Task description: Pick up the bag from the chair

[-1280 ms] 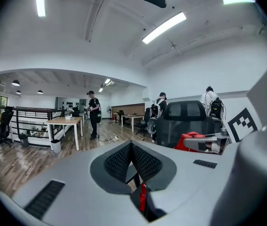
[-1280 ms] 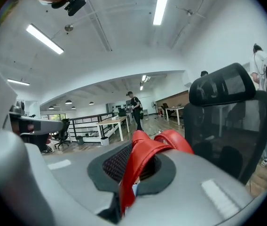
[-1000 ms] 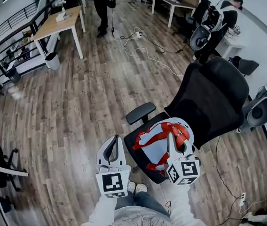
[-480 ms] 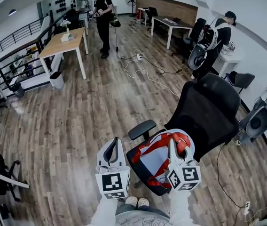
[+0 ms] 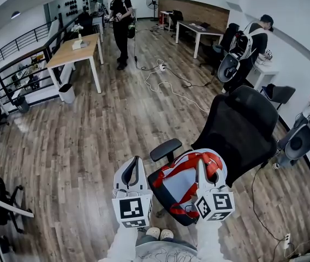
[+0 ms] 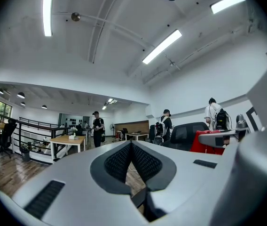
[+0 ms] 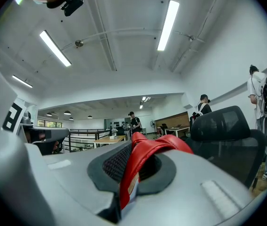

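Head view, looking steeply down.

- Chair (image 5: 242,124): black mesh office chair at 4 o'clock from picture centre, backrest toward 2 o'clock, one armrest (image 5: 165,149) on the 9 o'clock side of the seat.
- Bag (image 5: 178,183): pale body with red trim, over the chair seat at 5 o'clock from centre. Cannot tell whether its underside touches the seat.
- Right claw (image 5: 200,171): at the bag's 3 o'clock edge, pointing toward 12 o'clock. Its own view shows the jaws pressed onto the bag's red strap (image 7: 147,157); the strap runs up between the pads and arches over the tips of the right claw (image 7: 132,144).
- Left claw (image 5: 135,171): just beside the chair seat at its 9 o'clock side, apart from the bag, over bare floor (image 5: 100,135). In its own view the jaws of the left claw (image 6: 132,144) are pressed together with nothing between them. The bag's red edge (image 6: 204,142) shows at 3 o'clock there.
- Both claws point about level and parallel, with the bag between them but nearer the right one.
- Surroundings: wooden tabletop (image 5: 73,47) at 10 o'clock, a standing person (image 5: 121,15) at 12 o'clock, a person with a backpack (image 5: 250,34) at 2 o'clock, a white cable (image 5: 171,86) looping across the floor at 1 o'clock.
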The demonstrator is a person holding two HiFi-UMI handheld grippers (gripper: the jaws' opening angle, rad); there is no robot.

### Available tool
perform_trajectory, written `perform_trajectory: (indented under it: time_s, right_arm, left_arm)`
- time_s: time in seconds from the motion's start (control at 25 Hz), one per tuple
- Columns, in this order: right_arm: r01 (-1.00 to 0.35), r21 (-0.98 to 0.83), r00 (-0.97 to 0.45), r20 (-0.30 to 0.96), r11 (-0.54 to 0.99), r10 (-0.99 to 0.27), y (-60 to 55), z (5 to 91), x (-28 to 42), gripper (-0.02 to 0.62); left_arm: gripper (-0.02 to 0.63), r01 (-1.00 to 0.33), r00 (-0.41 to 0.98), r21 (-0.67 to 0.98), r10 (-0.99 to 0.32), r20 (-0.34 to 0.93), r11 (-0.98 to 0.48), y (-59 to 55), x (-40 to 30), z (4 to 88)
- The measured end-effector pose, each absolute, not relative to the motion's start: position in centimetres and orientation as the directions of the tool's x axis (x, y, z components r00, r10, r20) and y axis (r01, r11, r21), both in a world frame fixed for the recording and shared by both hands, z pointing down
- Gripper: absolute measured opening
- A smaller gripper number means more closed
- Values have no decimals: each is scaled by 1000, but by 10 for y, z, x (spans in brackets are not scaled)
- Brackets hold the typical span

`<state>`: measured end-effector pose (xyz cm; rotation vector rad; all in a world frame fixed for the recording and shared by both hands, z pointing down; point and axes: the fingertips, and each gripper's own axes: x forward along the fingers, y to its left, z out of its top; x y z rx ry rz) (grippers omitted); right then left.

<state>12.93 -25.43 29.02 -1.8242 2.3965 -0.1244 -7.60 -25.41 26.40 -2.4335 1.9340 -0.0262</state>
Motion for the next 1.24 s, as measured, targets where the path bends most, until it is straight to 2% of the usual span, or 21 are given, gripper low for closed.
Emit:
perform_trajectory:
  time_s: [1.24]
  right_arm:
    - [-960,-120,-251,-47,255,-967,-257,290,140,20]
  left_arm:
    - [5,-975,218,-31,-976,11,-219,-256,-75,269]
